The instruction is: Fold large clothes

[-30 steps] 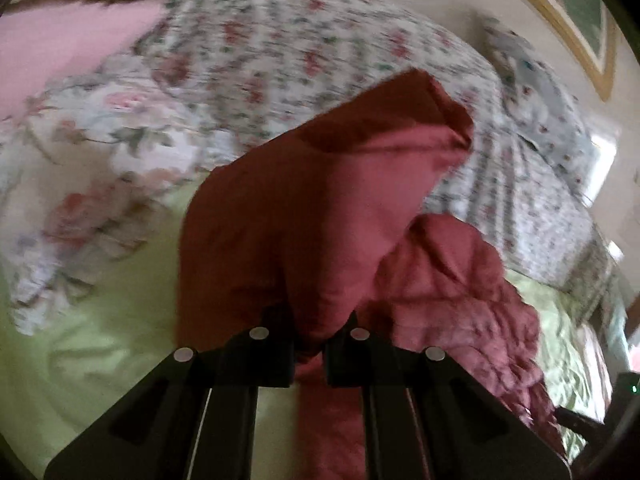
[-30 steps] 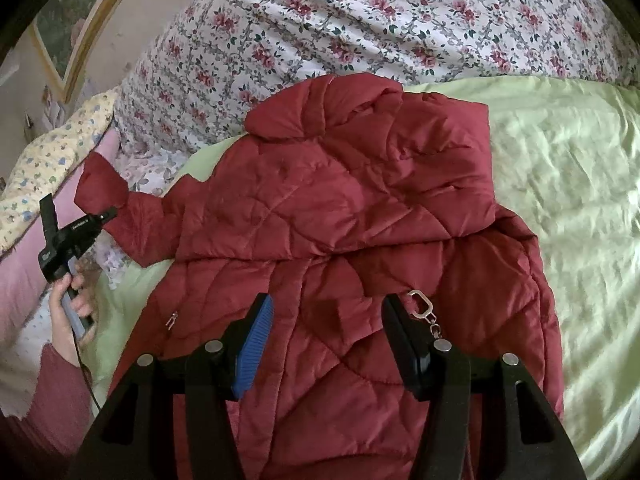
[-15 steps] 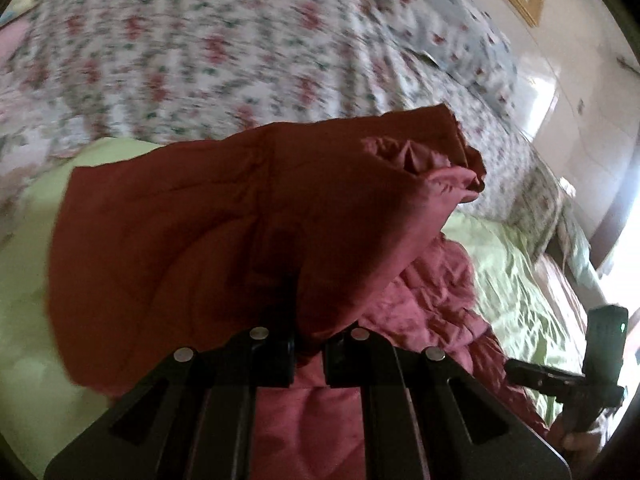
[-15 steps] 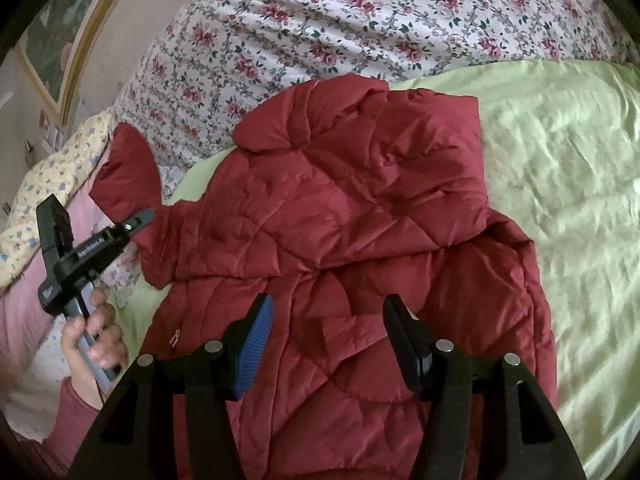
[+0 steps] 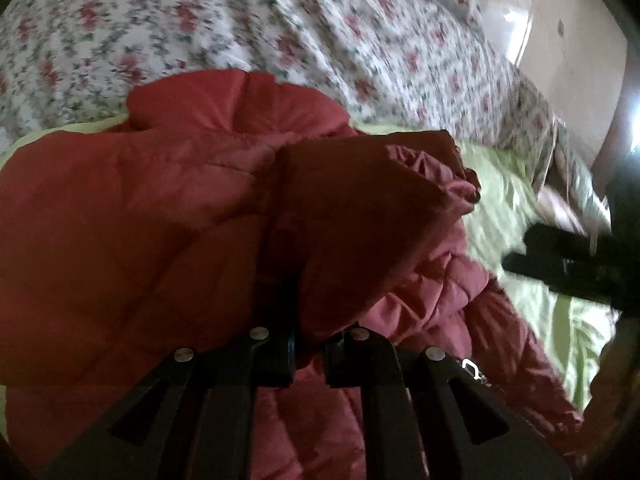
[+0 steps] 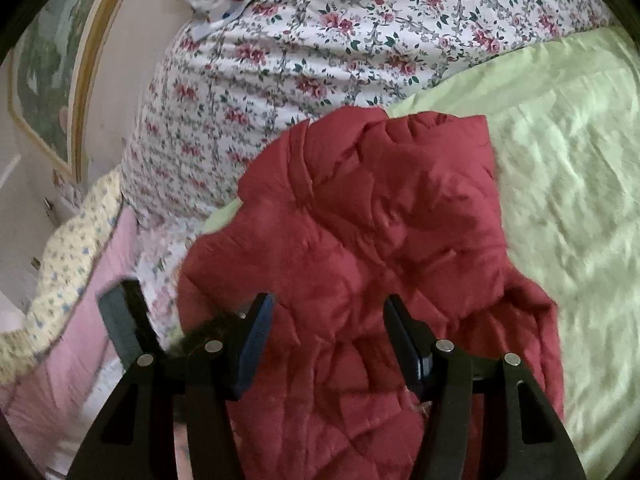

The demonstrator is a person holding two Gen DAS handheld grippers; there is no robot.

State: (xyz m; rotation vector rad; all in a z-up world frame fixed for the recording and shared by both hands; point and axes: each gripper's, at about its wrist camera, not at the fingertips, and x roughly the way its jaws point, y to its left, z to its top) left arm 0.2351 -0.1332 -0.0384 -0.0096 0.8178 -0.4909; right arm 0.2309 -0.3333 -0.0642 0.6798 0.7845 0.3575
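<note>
The red quilted jacket (image 6: 360, 240) — puffy, stitched in diamond panels — lies crumpled on a pale green satin sheet (image 6: 560, 160). The left gripper (image 5: 308, 356) is clamped on a fold of its sleeve (image 5: 360, 208), which drapes just ahead. The right gripper (image 6: 328, 344) hovers over the jacket, jaws parted and holding nothing. Beyond both, a rose-print duvet (image 6: 320, 40) — and a gilt-framed picture (image 6: 52, 80) on the wall.

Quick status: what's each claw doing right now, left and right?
Left claw: shut on a sleeve of the red quilted jacket.
Right claw: open, holding nothing, above the jacket.
</note>
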